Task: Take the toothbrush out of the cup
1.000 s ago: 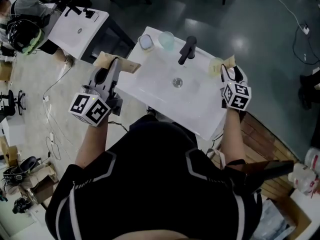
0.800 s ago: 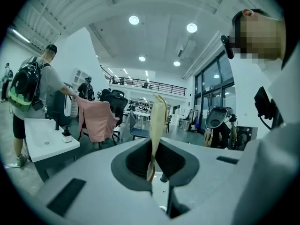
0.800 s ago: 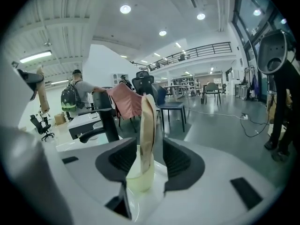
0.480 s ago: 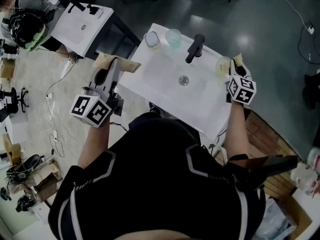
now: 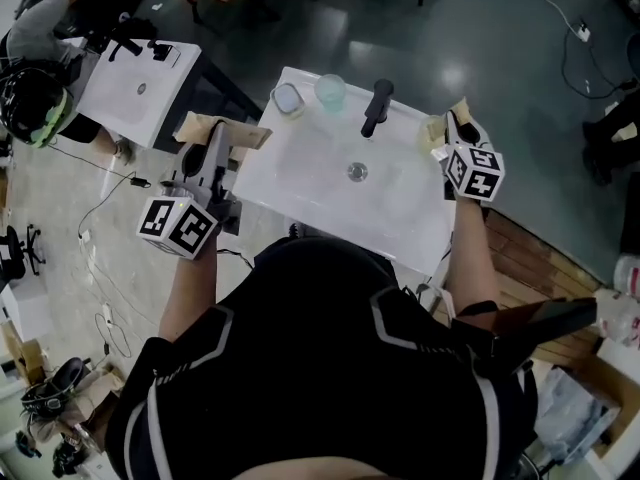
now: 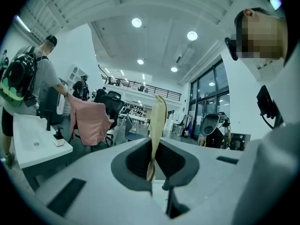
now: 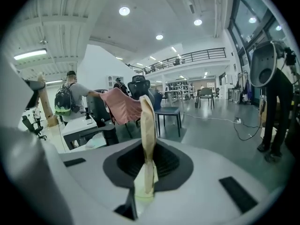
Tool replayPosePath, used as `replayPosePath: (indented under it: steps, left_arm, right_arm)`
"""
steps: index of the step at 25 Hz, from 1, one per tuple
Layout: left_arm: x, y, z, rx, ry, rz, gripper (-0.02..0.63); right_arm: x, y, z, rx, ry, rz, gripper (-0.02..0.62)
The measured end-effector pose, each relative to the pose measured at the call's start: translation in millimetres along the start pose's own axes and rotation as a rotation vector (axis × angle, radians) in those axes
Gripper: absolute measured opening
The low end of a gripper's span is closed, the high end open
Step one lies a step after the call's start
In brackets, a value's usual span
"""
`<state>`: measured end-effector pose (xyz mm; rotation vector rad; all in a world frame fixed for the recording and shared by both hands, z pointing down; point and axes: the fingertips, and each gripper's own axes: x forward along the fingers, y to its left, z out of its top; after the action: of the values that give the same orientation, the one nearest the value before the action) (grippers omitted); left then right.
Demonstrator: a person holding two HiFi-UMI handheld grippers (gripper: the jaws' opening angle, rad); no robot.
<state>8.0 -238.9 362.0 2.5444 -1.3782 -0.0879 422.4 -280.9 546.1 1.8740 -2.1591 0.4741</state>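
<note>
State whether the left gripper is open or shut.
Shut. The left gripper shows its two tan pads pressed together, with nothing between them.

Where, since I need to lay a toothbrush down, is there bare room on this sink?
Bare: the sink's front rim and the basin around the drain. Crowded: the back rim, with clear container, teal cup, faucet, and the yellowish cup at right.

I see a white sink (image 5: 300, 173), a black tap (image 5: 377, 106) at twelve o'clock, a pale teal cup (image 5: 330, 90) at eleven, black-and-white patterned cubes (image 5: 178, 225), and a yellow-green toothbrush (image 7: 144, 194).
</note>
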Motion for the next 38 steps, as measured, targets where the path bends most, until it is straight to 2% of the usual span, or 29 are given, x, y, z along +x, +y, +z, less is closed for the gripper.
replayPosePath:
  steps: [12, 19, 22, 33, 38]
  left_arm:
    - [29.7, 24.3, 13.5, -0.046, -0.014, -0.158, 0.023]
    - [38.6, 23.8, 21.8, -0.027, -0.013, -0.238, 0.023]
    - [42.6, 23.7, 23.5, -0.017, -0.006, -0.261, 0.023]
    - [67.0, 8.8, 23.3, -0.004, 0.006, -0.337, 0.023]
    - [72.4, 2.1, 26.8, 0.009, 0.007, -0.356, 0.023]
  right_arm:
    - [-50.0, 23.3, 66.2, -0.032, -0.077, -0.102, 0.040]
    - [-83.2, 47.4, 100.2, -0.023, -0.136, -0.134, 0.040]
    - [-97.6, 57.4, 113.5, -0.009, -0.163, -0.153, 0.040]
    - [-162.1, 82.9, 159.9, -0.061, -0.238, -0.216, 0.040]
    - [-188.7, 94.4, 181.6, -0.065, -0.285, -0.218, 0.038]
